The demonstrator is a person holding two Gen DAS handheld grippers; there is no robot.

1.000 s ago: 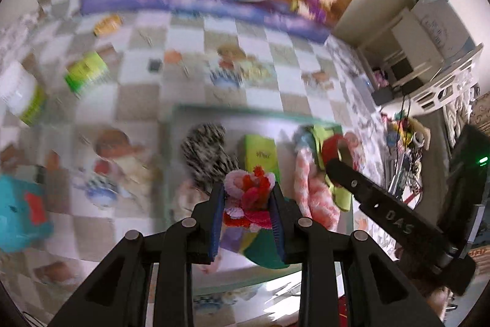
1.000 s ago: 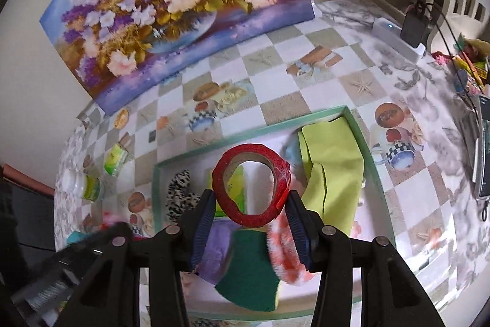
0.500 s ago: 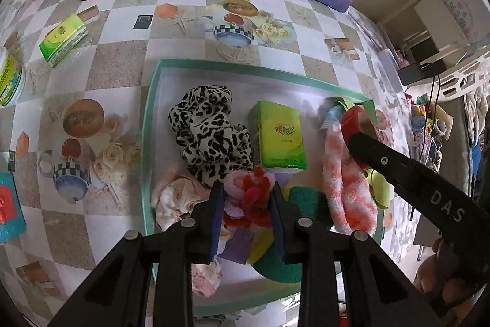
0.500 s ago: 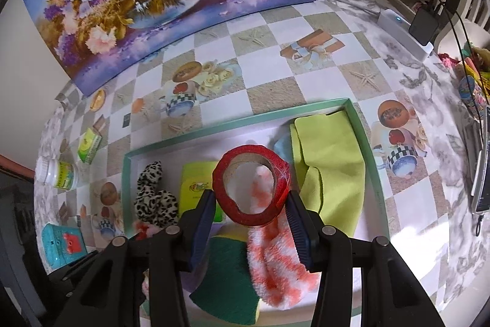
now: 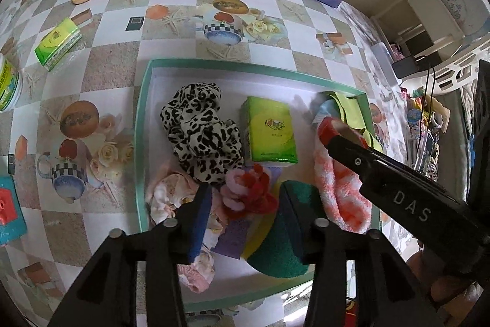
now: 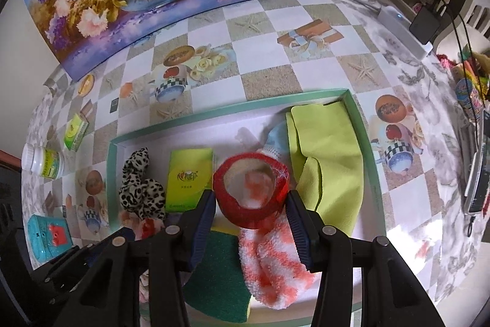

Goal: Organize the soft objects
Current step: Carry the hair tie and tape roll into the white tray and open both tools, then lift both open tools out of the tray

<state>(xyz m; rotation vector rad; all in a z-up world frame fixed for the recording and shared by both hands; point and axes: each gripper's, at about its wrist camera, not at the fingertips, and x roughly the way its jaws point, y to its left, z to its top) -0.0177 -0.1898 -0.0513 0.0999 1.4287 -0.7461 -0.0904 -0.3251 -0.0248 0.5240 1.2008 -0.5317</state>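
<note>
We had our left gripper spread wide around the pink-red scrunchie, not touching it, near the tray's front edge. Our right gripper clamped the red tape roll above the striped sock.

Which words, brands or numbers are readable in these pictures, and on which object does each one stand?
"DAS": on the side of the right tool, seen from the left wrist view.
Green tissue pack in the tray: logo too blurred to read.
Second green pack on the table: unreadable.
White jar: label unreadable.
</note>
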